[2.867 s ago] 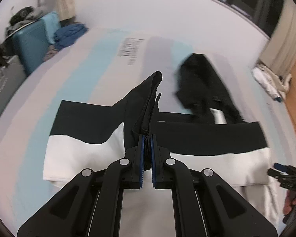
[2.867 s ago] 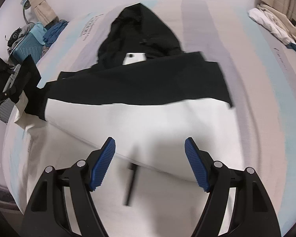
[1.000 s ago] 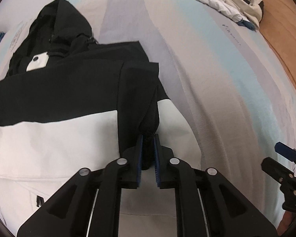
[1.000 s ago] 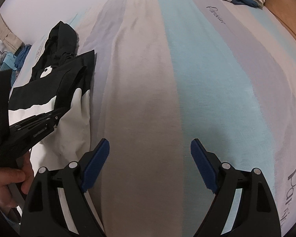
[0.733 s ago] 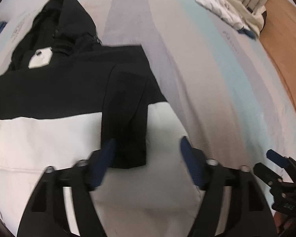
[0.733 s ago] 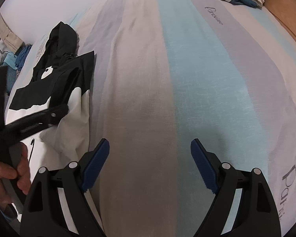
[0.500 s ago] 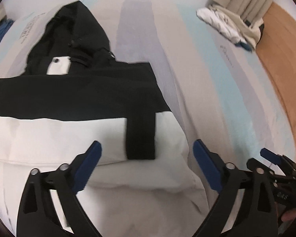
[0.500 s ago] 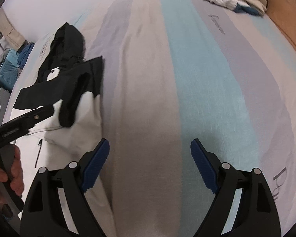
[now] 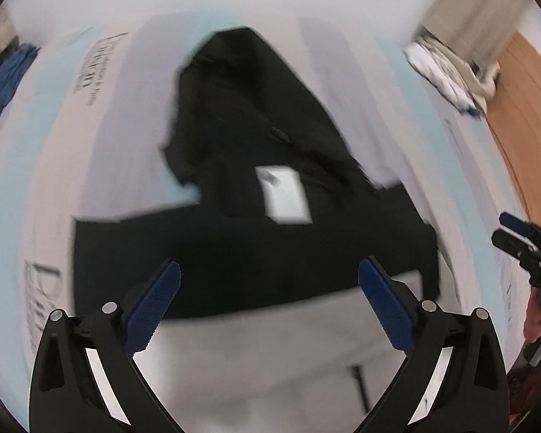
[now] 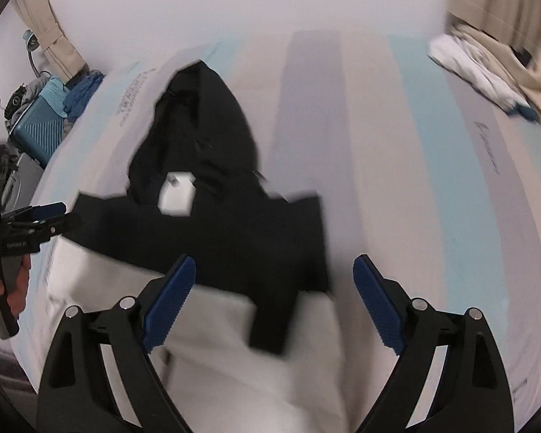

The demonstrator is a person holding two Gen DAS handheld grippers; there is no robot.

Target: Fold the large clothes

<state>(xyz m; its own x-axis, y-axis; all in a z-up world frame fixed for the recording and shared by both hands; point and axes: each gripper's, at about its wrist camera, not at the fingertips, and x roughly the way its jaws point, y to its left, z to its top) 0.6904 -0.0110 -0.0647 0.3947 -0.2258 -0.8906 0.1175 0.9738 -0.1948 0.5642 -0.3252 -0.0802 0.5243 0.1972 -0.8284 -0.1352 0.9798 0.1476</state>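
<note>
Our left tongs (image 9: 269, 303) hang spread wide above the jacket (image 9: 256, 249), having just sprung apart, with nothing pinched between the blue pads (image 9: 153, 306). Our right tongs (image 10: 274, 299) are spread too, their jaws having just widened a little further, and they grip nothing. The jacket lies flat on the bed (image 10: 396, 187), black across the top and white below, its hood (image 10: 198, 108) pointing toward the far wall and a white tag (image 10: 176, 195) showing at the collar. In the right view a black sleeve (image 10: 285, 288) lies folded across the white body, just beyond the right tongs. The bed wears a sheet striped in pale blue, grey and beige with printed lettering. A heap of white and beige clothes (image 10: 487, 72) sits at the far right corner of the bed, well apart from the jacket. Off the bed's far left stands a blue suitcase (image 10: 36, 126) with blue cloth piled on it. Both views are blurred.
</note>
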